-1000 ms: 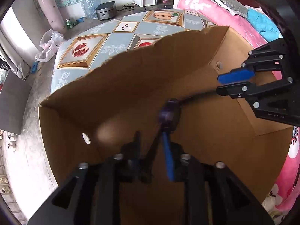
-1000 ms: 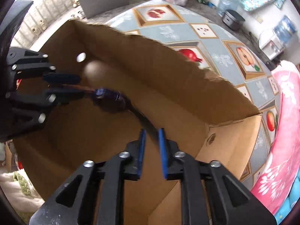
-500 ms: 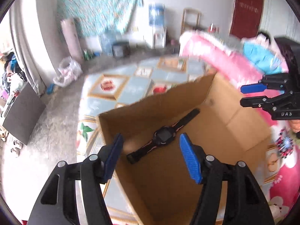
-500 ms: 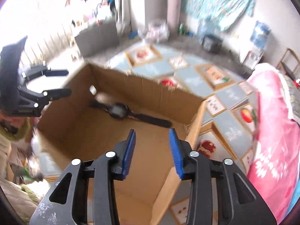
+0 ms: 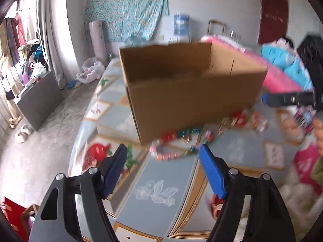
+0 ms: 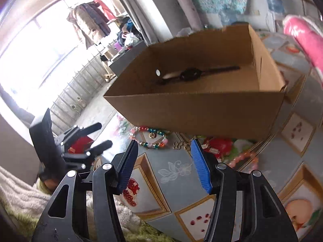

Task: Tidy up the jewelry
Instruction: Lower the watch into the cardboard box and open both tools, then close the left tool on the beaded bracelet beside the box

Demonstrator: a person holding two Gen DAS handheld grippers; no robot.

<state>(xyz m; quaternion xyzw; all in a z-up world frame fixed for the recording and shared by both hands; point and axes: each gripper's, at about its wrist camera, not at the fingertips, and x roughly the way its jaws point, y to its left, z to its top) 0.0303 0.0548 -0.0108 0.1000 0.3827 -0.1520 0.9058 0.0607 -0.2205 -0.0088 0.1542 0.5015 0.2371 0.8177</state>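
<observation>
Patterned fruit-print cloth covers the table (image 6: 177, 173), which stands in a cluttered room with a bright window at 10 o'clock in the right wrist view. On it sits a cardboard box (image 6: 197, 113), open-topped, and a dark wristwatch (image 6: 189, 74) lies flat on the box floor, strap stretched out. Just outside the near wall of the box, loose jewelry remains on the table: a multicoloured bead bracelet (image 6: 150, 139) at 12 o'clock from the right tool (image 6: 163, 161), a red ornament (image 6: 218, 146) at 1 o'clock, and a strand of orange-pink beads (image 6: 244, 158) at 2 o'clock. The left tool (image 5: 162, 169) hovers above the table with the bracelet just ahead of its tips. Both tools have just been opening; their jaws stand apart with nothing between them. Judgement: the watch is stowed and the step in hand is the reach for the next piece, most likely the bracelet. The next move calls for lowering one tool so a finger goes either side of the bead ring, closing on it, then lifting it clear of the box wall. The left view is blurred, so small items cannot be told apart there.
</observation>
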